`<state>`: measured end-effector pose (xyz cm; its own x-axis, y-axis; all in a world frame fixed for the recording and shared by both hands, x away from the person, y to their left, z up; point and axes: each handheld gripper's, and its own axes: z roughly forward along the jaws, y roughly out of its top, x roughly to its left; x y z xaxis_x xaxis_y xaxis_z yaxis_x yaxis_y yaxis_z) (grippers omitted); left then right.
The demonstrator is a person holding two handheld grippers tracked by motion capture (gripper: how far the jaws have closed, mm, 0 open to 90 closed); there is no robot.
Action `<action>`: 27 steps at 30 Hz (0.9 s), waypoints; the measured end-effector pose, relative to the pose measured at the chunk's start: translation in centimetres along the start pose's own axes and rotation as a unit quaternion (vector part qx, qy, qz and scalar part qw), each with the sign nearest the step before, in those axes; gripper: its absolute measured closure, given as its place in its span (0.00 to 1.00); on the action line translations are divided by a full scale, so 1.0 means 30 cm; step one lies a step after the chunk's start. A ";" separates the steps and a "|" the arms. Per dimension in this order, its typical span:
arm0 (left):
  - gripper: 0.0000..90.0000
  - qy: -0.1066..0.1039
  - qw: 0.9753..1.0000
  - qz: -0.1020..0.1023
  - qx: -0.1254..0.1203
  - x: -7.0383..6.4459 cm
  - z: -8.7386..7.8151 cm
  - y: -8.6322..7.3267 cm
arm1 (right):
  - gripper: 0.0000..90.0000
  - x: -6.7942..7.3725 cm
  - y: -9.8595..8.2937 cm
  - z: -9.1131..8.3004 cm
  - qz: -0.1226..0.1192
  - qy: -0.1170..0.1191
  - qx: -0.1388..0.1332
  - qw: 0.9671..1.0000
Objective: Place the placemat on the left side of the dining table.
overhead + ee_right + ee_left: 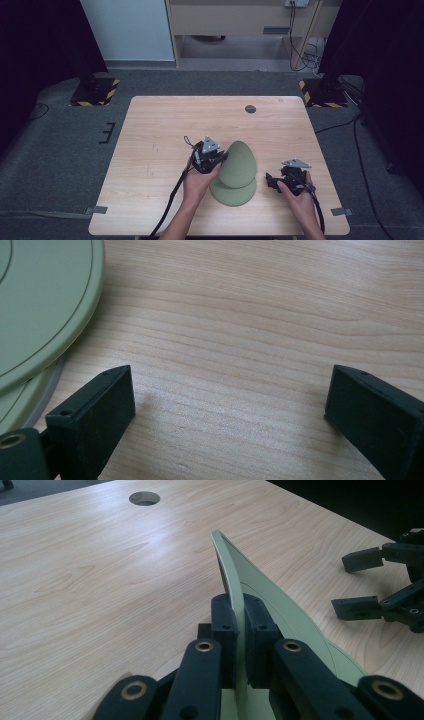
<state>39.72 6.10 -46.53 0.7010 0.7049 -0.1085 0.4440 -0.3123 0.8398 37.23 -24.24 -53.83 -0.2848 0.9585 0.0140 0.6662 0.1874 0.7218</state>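
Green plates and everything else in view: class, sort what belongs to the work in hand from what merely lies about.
In the work:
- upper green plate, tilted
- lower green plate, flat
- left hand-held gripper, shut on upper plate's rim
- right hand-held gripper, open

Lying about:
- table's round hole
- tape strips

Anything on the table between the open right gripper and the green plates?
Nothing: bare wood lies between the right gripper and the green plates, seen in the high view.

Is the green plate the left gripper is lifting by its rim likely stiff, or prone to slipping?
The upper green plate probably is stiff: pinched by the left gripper at one rim, it holds shape. Its smooth surface may slip. It seems light, tilted off the lower plate.
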 end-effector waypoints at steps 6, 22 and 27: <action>0.95 -0.011 1.000 -0.007 -0.010 -0.002 -0.009 0.006 | 0.06 0.000 0.000 0.001 -0.001 -0.003 0.000 1.000; 0.95 -0.038 0.999 -0.012 -0.024 -0.023 -0.010 0.079 | 0.05 -0.004 0.003 0.004 -0.006 -0.001 0.004 1.000; 0.95 -0.039 0.999 -0.010 -0.025 -0.029 -0.014 0.103 | 0.05 -0.005 0.003 0.004 -0.007 0.000 0.005 1.000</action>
<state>40.25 4.79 -43.62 0.7345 0.6584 -0.1644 0.4311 -0.2656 0.8623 37.42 -24.34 -53.87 -0.2940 0.9558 0.0027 0.6686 0.2037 0.7152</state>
